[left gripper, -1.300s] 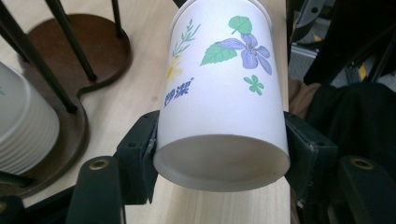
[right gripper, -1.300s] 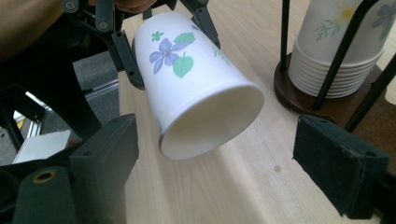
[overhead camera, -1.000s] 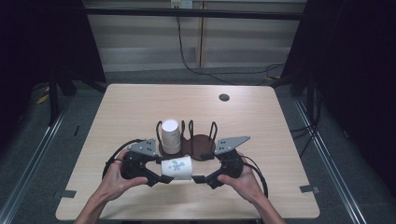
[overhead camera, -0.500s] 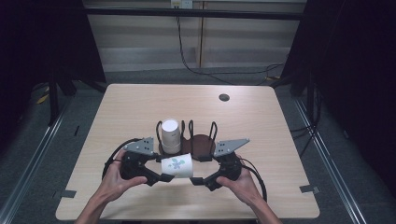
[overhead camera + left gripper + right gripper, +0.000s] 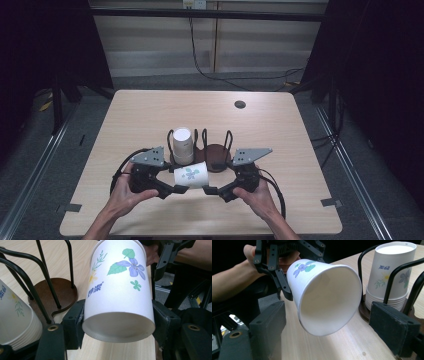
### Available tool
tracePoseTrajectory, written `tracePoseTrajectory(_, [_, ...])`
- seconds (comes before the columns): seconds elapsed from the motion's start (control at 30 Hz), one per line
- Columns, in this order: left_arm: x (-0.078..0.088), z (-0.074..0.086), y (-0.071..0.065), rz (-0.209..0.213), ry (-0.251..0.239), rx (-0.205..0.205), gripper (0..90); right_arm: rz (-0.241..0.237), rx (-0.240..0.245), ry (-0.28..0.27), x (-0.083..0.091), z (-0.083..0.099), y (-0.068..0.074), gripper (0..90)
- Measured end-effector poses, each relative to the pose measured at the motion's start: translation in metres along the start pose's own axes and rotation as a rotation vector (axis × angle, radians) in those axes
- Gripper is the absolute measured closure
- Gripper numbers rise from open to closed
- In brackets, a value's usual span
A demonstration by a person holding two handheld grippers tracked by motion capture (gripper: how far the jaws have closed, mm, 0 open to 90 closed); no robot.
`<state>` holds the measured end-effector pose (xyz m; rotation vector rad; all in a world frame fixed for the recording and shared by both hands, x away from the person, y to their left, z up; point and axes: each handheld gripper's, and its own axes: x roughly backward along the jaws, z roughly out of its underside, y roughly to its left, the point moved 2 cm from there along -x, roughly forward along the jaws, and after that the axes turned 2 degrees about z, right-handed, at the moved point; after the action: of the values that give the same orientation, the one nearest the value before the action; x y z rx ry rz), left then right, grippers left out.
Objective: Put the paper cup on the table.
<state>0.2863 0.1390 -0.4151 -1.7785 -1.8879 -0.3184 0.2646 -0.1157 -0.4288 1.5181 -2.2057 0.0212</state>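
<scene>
A white paper cup with a flower print lies on its side in the air just above the table, in front of the holder. My left gripper is shut on its base end, one pad pressing each side. The cup's open mouth faces my right gripper, which is open, its jaws standing wide on either side of the rim without touching it. A stack of the same cups stands upside down in the left bay of a black wire holder with brown round bases.
The holder sits at the middle of the light wooden table, close behind both grippers. A dark round hole lies near the far edge. The table's front edge runs just below the person's hands.
The right gripper has edged slightly toward the cup. The left gripper still holds the cup in the same place.
</scene>
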Motion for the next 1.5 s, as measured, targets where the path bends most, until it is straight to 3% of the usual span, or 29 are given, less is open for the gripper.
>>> tracePoseTrajectory(0.27, [-0.003,0.0,-0.001,0.02,-0.014,-0.01,36.7,-0.013,-0.006,-0.019,-0.001,-0.001,-0.001,13.4])
tracePoseTrajectory(0.37, [-0.004,-0.001,-0.003,0.026,-0.008,-0.011,36.7,-0.046,-0.018,-0.028,-0.002,-0.002,0.0,13.5])
tracePoseTrajectory(0.83, [-0.008,-0.003,-0.007,0.052,-0.004,-0.018,36.6,-0.116,-0.037,-0.03,-0.009,-0.002,-0.001,17.3])
tracePoseTrajectory(1.17, [-0.009,-0.003,-0.005,0.067,0.0,-0.008,36.0,-0.118,-0.025,-0.029,-0.009,-0.001,-0.003,23.7])
tracePoseTrajectory(1.5, [-0.014,-0.001,-0.003,0.042,0.021,0.003,30.4,-0.13,-0.024,-0.027,-0.007,-0.001,-0.004,29.7])
